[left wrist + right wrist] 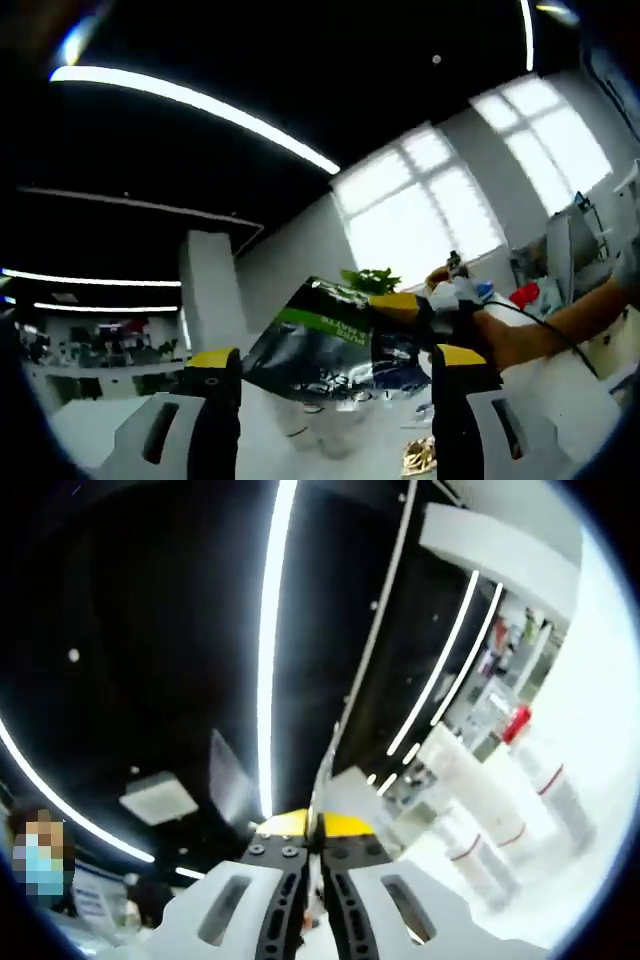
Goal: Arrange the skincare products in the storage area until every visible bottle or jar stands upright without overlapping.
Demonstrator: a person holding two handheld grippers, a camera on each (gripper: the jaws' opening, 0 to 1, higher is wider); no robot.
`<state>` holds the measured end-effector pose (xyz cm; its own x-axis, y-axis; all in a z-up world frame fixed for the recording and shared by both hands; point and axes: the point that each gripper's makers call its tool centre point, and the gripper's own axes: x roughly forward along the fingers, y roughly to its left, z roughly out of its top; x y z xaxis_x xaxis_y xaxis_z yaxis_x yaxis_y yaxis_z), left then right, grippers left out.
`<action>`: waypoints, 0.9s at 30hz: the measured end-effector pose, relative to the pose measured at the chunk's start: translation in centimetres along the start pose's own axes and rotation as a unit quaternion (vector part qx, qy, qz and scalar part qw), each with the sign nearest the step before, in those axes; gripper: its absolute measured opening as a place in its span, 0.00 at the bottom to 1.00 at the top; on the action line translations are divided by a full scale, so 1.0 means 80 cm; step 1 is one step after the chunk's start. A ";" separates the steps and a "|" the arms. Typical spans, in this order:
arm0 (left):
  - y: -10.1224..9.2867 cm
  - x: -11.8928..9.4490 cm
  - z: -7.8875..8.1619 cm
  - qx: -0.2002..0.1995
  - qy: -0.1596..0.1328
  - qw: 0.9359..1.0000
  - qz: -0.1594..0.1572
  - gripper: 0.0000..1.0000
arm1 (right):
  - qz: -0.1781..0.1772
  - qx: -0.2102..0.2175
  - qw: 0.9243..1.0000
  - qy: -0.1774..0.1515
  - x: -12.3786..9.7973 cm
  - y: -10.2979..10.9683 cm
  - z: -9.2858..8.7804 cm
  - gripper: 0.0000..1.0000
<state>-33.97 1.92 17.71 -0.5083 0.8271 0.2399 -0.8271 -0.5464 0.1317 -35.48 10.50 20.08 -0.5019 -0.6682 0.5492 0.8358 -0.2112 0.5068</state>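
A dark glossy pouch (320, 345) with a green label hangs in the air, tilted, above a white table (90, 430). My right gripper (425, 310) comes in from the right, its yellow-tipped jaws shut on the pouch's upper right edge. My left gripper (335, 365) stands open below the pouch, one jaw on either side of it, not touching. In the right gripper view my right gripper (315, 830) is shut, with the pouch's thin edge (322, 780) running up between the jaws. Several white bottles with red bands (480, 845) stand at the right.
A person's arm (545, 330) reaches in from the right. Clear containers (320, 435) and a gold wrapper (420, 455) lie on the table under the pouch. A red-capped item (515, 725) stands behind the bottles. A green plant (370, 280) sits by bright windows.
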 end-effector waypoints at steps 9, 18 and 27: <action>0.017 -0.004 -0.003 -0.183 -0.010 0.983 -0.021 0.71 | 0.003 -0.045 0.999 0.001 0.002 0.008 -0.007 0.01; 0.021 -0.005 -0.015 -0.198 0.008 0.980 0.000 0.71 | -0.001 -0.054 0.999 0.006 0.003 0.002 -0.010 0.01; 0.004 0.000 -0.026 -0.265 0.024 0.963 -0.045 0.72 | 0.013 -0.049 0.999 0.007 0.004 0.007 -0.011 0.01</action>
<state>-34.77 2.01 15.73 -0.4287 0.8800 0.2045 -0.8683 -0.3388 -0.3623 -34.96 9.51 19.94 -0.4777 -0.6840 0.5513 0.8663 -0.2624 0.4250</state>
